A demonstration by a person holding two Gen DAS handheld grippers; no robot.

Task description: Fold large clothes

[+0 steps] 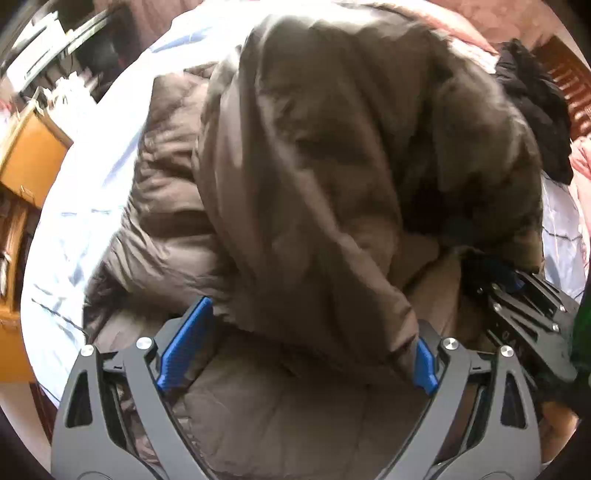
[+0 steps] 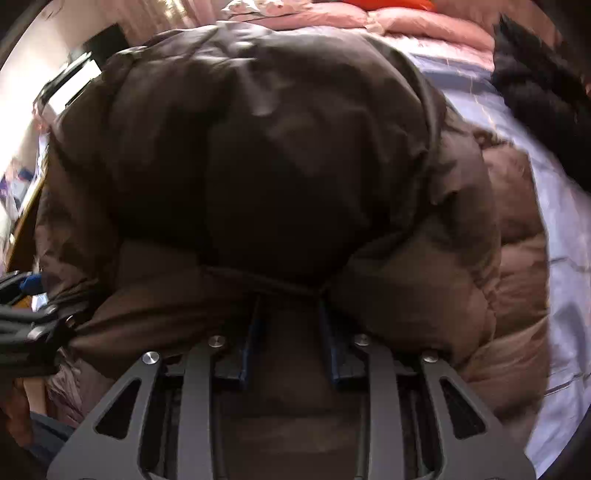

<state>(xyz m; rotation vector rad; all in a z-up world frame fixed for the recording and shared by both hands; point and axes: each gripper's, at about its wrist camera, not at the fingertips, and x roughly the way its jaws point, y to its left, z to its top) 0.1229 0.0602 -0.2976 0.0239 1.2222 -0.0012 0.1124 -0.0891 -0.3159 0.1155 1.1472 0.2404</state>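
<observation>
A large brown puffer jacket (image 1: 314, 166) lies bunched on a pale blue bed sheet (image 1: 85, 206). My left gripper (image 1: 306, 343) is open wide, with its blue pads (image 1: 188, 343) on either side of a jacket fold that drapes between them. My right gripper (image 1: 517, 306) shows at the right edge of the left wrist view, buried in the jacket. In the right wrist view the jacket (image 2: 277, 166) fills the frame, and my right gripper (image 2: 290, 325) has its fingers close together around a dark hem or fold of the jacket.
A black garment (image 1: 535, 99) lies at the far right of the bed, also in the right wrist view (image 2: 543, 88). Pink bedding (image 2: 406, 22) lies at the head. A wooden cabinet (image 1: 29, 158) stands left of the bed.
</observation>
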